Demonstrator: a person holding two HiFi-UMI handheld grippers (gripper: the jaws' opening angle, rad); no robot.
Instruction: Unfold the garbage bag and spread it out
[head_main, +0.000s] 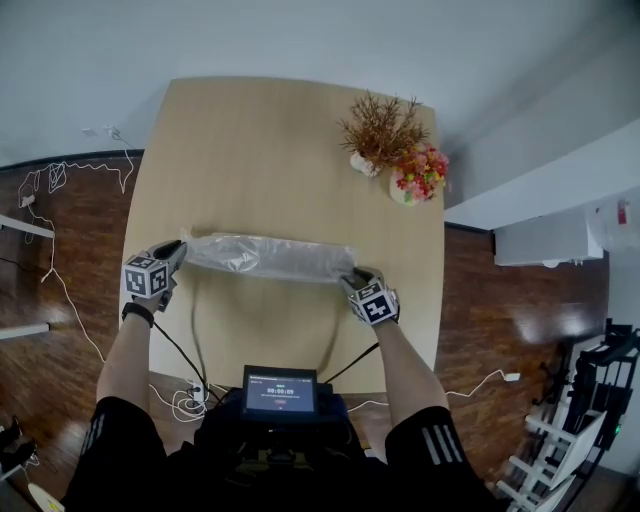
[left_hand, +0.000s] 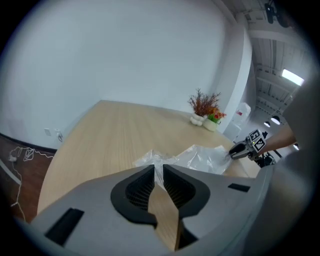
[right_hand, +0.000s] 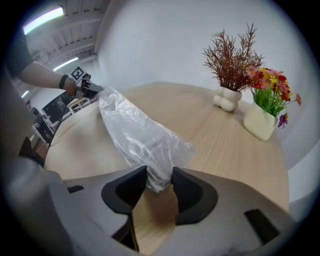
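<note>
A clear garbage bag (head_main: 265, 257) lies in a long crumpled band across the near part of the wooden table (head_main: 260, 140). My left gripper (head_main: 178, 250) is at its left end. Its jaws stand a narrow slit apart, with the film's tip (left_hand: 158, 162) in the slit and not pinched. My right gripper (head_main: 357, 275) is at the bag's right end. There the jaws are wide open, and the bunched end of the bag (right_hand: 159, 182) rests loosely between the pads (right_hand: 131, 186). The bag (right_hand: 135, 135) runs along the tabletop toward the other gripper (right_hand: 92, 89).
A white vase of dried brown twigs (head_main: 378, 135) and a pot of red and yellow flowers (head_main: 418, 175) stand at the table's far right. A small screen (head_main: 280, 392) sits at my waist. Cables (head_main: 60, 180) trail over the wooden floor at the left.
</note>
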